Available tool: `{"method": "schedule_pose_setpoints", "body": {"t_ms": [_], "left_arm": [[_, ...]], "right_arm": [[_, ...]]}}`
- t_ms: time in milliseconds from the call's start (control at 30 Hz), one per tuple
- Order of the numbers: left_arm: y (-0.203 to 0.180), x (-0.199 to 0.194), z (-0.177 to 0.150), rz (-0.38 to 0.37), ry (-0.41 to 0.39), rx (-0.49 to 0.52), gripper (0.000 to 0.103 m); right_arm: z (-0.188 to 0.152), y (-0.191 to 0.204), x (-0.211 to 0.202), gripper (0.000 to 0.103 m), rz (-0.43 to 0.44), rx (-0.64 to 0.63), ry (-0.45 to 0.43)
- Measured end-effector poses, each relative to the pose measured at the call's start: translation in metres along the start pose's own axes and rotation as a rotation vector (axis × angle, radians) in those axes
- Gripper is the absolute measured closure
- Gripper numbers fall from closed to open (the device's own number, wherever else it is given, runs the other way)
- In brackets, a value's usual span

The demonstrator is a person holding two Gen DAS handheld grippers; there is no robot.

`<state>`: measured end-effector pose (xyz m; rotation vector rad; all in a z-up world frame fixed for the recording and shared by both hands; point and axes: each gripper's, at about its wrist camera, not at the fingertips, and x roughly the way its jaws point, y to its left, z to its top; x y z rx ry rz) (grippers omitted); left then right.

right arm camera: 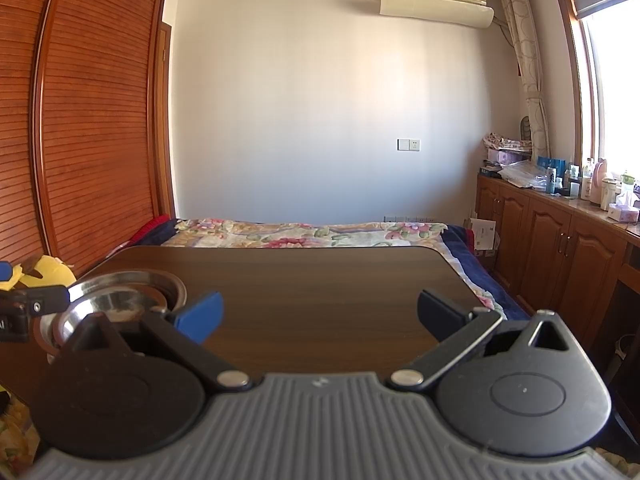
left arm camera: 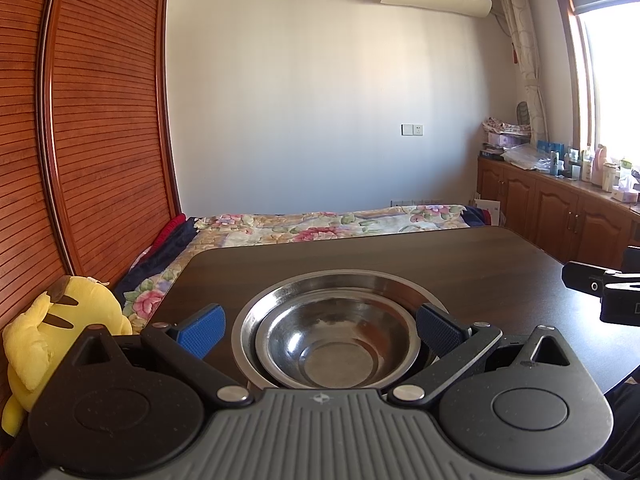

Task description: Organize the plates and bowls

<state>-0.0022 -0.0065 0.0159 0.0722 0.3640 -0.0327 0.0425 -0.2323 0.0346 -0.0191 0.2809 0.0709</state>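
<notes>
A steel bowl sits nested inside a wider steel plate near the front edge of the dark wooden table. My left gripper is open, its blue fingers standing on either side of the stack without gripping it. In the right wrist view the stack shows at the table's front left, with the left gripper at the frame's left edge. My right gripper is open and empty above the bare table.
A yellow plush toy lies left of the table. A bed with a floral cover stands behind it. A wooden wardrobe is at the left, low cabinets with bottles at the right. The right gripper shows at the left view's right edge.
</notes>
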Motion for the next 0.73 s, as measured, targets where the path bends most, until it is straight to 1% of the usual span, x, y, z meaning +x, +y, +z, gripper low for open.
{"method": "schedule_pose_setpoints", "body": {"t_ms": [733], "left_arm": [[0.0004, -0.0005, 0.0014, -0.002, -0.002, 0.002, 0.0]], "right_arm": [[0.0008, -0.0007, -0.0002, 0.0, 0.0, 0.0, 0.001]]}}
